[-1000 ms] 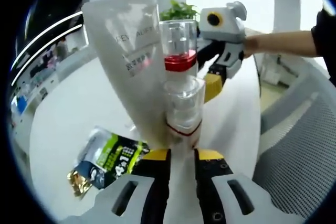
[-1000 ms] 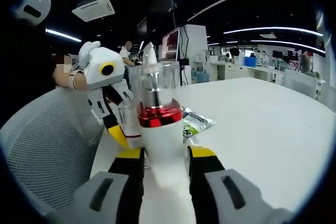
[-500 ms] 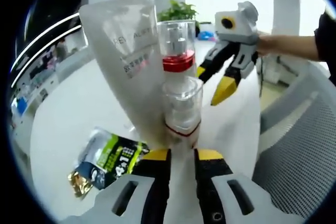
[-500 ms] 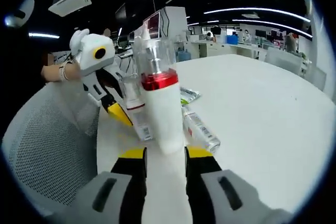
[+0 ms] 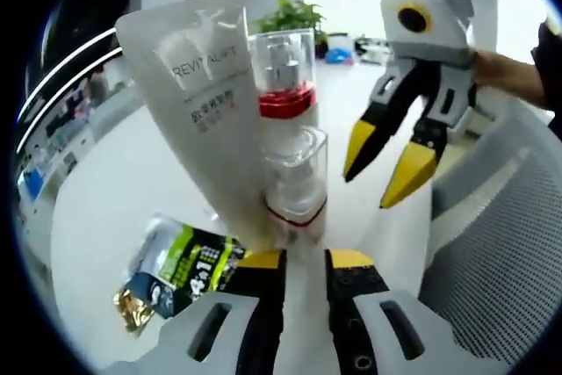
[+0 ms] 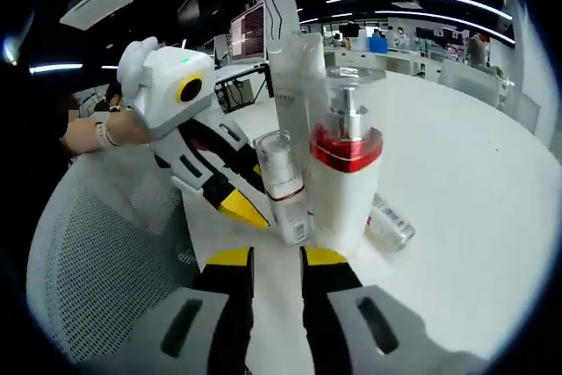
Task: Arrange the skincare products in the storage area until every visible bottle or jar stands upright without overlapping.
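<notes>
A white pump bottle [image 5: 283,85] [image 6: 344,182] with a red collar and clear cap stands upright on the white table. Close in front of it stands a small clear-capped bottle [image 5: 294,182] [image 6: 283,186] with a red band. A tall white tube [image 5: 198,111] [image 6: 294,76] rises beside them. My left gripper [image 5: 305,259] [image 6: 250,199] sits narrowly open just short of the small bottle's base, nothing between its jaws. My right gripper [image 6: 277,256] [image 5: 386,164] is open and empty, pulled back from the pump bottle.
A green and black sachet [image 5: 180,265] lies flat on the table [image 5: 114,191]. A small clear pack [image 6: 391,221] lies behind the pump bottle. A grey mesh chair [image 5: 492,261] [image 6: 97,261] stands at the table's edge. A person's hand [image 6: 88,133] holds the left gripper.
My right gripper let go of the pump bottle, which now stands on the table by the small bottle, and drew back. The left gripper stayed put.
</notes>
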A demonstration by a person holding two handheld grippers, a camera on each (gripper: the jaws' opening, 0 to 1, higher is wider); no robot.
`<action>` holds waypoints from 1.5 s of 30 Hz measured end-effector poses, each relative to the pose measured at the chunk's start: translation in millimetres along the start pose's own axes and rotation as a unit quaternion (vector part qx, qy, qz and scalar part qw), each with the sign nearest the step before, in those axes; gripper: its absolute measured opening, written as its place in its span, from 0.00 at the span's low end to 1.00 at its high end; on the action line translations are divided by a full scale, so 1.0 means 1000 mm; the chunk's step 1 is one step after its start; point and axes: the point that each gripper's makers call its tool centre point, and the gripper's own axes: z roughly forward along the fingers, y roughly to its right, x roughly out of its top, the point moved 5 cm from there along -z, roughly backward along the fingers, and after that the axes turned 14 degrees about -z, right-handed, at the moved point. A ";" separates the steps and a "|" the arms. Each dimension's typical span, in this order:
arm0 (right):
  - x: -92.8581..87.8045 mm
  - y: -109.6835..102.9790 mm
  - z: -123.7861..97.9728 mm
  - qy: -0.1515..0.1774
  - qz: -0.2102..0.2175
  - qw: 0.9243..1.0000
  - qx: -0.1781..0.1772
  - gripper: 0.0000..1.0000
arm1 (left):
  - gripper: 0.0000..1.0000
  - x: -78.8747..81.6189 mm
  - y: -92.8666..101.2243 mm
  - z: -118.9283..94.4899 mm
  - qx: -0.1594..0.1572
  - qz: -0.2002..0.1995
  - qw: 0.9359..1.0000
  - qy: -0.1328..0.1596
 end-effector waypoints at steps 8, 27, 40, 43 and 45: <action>0.002 -0.004 0.023 -0.043 -0.046 0.998 -0.028 0.16 | 0.14 0.003 -0.002 -0.003 0.003 -0.002 1.000 0.006; 0.000 0.004 0.042 -0.078 -0.061 0.995 -0.030 0.13 | 0.13 0.002 0.004 -0.003 -0.015 0.013 1.000 -0.004; -0.001 0.006 0.039 -0.070 -0.052 0.996 -0.034 0.12 | 0.12 0.002 0.000 -0.003 0.000 0.011 1.000 -0.004; -0.001 0.006 0.038 -0.070 -0.055 0.995 -0.037 0.12 | 0.10 0.002 0.000 -0.002 0.004 0.009 1.000 -0.002; -0.001 0.006 0.037 -0.073 -0.058 0.995 -0.038 0.12 | 0.09 0.001 0.000 -0.002 0.006 0.011 1.000 -0.004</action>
